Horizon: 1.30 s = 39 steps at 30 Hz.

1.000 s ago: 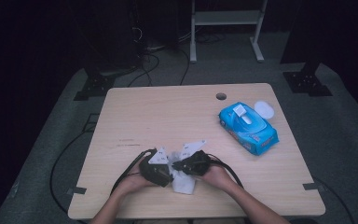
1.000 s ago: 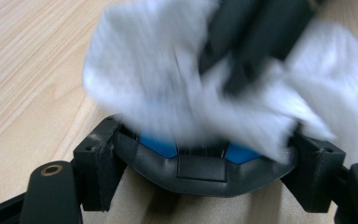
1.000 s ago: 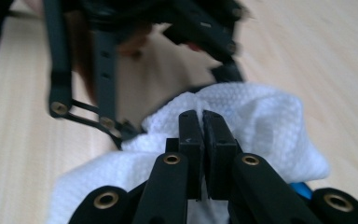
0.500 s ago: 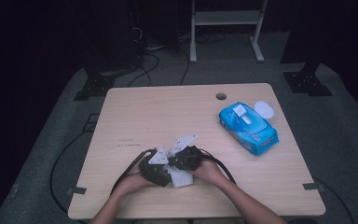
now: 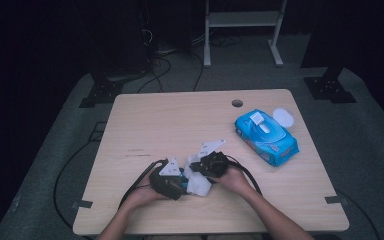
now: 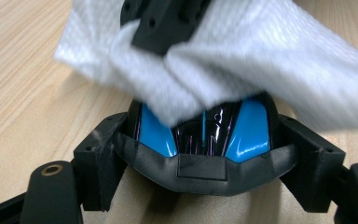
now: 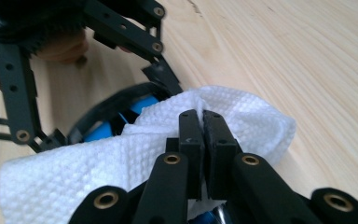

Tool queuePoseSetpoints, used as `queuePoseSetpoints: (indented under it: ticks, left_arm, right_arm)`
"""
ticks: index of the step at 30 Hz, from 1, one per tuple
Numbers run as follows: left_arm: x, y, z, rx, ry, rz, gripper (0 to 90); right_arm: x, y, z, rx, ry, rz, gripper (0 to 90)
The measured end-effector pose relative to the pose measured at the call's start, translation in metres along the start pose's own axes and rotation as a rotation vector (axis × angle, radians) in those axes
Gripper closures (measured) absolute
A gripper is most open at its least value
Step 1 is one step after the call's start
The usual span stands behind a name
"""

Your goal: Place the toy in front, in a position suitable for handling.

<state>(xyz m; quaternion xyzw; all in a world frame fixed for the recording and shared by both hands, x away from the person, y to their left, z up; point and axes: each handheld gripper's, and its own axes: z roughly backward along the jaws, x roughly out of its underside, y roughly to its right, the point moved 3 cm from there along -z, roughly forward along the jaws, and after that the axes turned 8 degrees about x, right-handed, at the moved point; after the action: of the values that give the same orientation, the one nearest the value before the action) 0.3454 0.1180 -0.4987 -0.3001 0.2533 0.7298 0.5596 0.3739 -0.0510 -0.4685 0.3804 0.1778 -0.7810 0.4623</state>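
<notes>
the table (image 5: 170, 125) was pale wood with a fine, matt grain. the wipe (image 7: 121, 158) was white cloth-like paper, embossed in a small waffle pattern. the mouse (image 6: 200, 140) had glossy blue and black plastic panels. both tools, left tool (image 5: 169, 181) and right tool (image 7: 203, 121), were matt black plastic, with brass-looking rivets. the pack (image 5: 267, 137) seemed glossy blue film.

Ahead and left of the left gripper (image 5: 172, 179) the surface (image 5: 170, 125) lies bare; right of the right gripper (image 5: 207, 165), a wipes pack (image 5: 266, 137), seemingly well apart.
</notes>
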Motion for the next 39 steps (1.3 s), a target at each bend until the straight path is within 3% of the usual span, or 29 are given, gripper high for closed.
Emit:
queuePoseSetpoints:
  ticks: [11,18,24,31,35,39]
  left_arm:
    - [0.0,0.0,0.0,0.002,-0.002,-0.002,23.8]
    - [0.0,0.0,0.0,0.002,0.009,0.007,23.8]
    - [0.0,0.0,0.0,0.003,0.01,0.007,23.8]
    - [0.0,0.0,0.0,0.002,0.01,0.005,23.8]
    - [0.001,0.0,0.0,0.005,0.009,-0.001,23.8]
    - [0.001,-0.001,0.0,0.006,0.013,0.004,23.9]
  right_arm:
    - [0.031,0.027,0.02,0.053,0.003,-0.067,86.7]
    - [0.05,0.031,0.035,0.072,0.009,-0.106,86.7]
    - [0.062,0.023,0.047,0.06,0.0,-0.093,86.7]
    - [0.046,0.017,0.036,0.051,0.012,-0.062,86.8]
    - [0.034,0.022,0.025,0.065,0.02,-0.057,86.7]
    - [0.033,0.03,0.021,0.074,0.029,-0.08,86.8]
